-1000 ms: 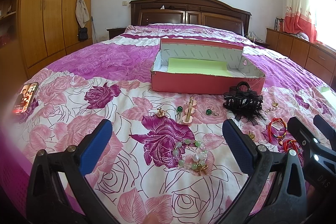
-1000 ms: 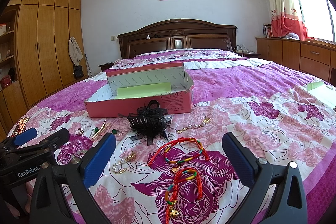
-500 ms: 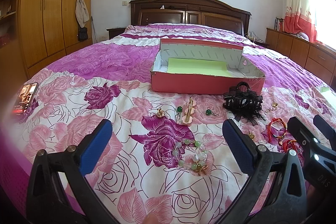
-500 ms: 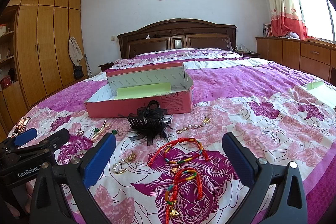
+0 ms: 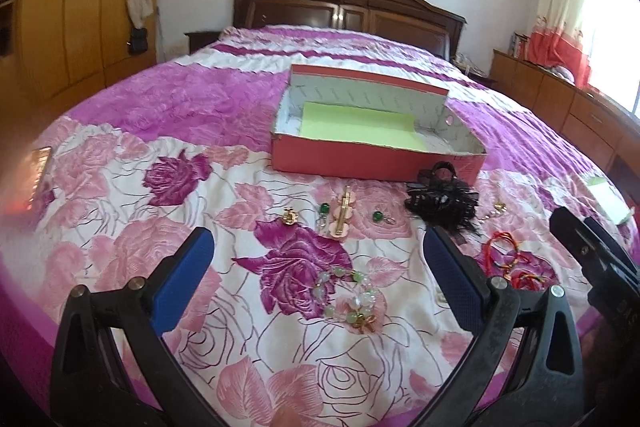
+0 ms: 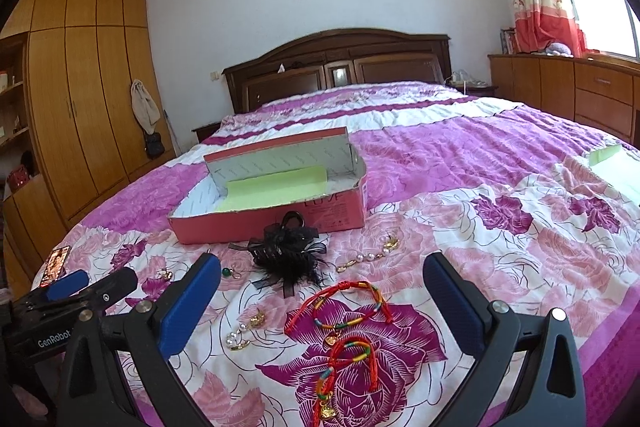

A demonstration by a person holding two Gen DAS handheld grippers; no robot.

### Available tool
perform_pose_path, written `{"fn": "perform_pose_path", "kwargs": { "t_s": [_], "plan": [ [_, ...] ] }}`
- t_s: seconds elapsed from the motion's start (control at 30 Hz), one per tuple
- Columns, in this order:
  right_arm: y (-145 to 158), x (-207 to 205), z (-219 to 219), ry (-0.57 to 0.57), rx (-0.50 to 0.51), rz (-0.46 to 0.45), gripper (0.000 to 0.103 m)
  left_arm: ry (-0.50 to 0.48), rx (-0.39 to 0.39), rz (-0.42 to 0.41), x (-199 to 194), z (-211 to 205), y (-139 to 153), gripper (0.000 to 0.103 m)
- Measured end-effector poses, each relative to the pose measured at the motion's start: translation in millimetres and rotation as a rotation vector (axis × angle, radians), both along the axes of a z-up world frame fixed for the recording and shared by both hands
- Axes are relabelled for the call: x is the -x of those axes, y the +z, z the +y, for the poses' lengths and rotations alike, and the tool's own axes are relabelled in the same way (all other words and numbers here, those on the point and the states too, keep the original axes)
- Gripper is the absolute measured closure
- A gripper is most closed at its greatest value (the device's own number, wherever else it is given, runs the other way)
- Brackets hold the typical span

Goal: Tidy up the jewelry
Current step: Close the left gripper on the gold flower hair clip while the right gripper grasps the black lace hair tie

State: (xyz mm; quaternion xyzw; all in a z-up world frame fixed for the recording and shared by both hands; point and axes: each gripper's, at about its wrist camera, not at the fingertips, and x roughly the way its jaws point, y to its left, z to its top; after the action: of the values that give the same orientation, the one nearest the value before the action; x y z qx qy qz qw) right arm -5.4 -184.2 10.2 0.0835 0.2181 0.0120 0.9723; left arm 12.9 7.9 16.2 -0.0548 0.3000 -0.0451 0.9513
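An open pink box (image 5: 372,163) with green paper inside sits on the floral bedspread; it also shows in the right wrist view (image 6: 280,223). Jewelry lies in front of it: a green bead bracelet (image 5: 349,295), a pink hair clip (image 5: 343,217), green earrings (image 5: 323,207), a black feather hair claw (image 5: 440,201) (image 6: 286,251), pearl pieces (image 6: 368,259) and two red string bracelets (image 6: 340,307). My left gripper (image 5: 316,279) is open above the bead bracelet. My right gripper (image 6: 320,303) is open above the red bracelets. Both are empty.
A phone (image 5: 38,171) lies at the bed's left edge. A green paper sheet (image 6: 612,163) lies far right. Wardrobes (image 6: 80,107) stand to the left, the headboard (image 6: 340,67) behind, and low cabinets (image 6: 580,87) to the right.
Both views tilt slightly; the left gripper's view has shifted a little downward and forward. The jewelry and box have not moved.
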Motion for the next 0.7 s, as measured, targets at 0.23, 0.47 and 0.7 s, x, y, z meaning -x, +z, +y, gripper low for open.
{"fn": "perform_pose_path", "kwargs": {
  "t_s": [0.23,0.47,0.7],
  "plan": [
    [7,-21,-4,0.022,-0.015,0.068,0.0,-0.055,-0.036,0.1,-24,0,3,0.006],
    [6,-51,-15,0.027,-0.05,0.157,0.0,-0.094,-0.083,0.15,-49,-4,2,0.013],
    [-1,-71,-20,0.03,-0.056,0.211,0.0,-0.151,-0.077,0.22,-69,-19,-13,0.041]
  ]
}}
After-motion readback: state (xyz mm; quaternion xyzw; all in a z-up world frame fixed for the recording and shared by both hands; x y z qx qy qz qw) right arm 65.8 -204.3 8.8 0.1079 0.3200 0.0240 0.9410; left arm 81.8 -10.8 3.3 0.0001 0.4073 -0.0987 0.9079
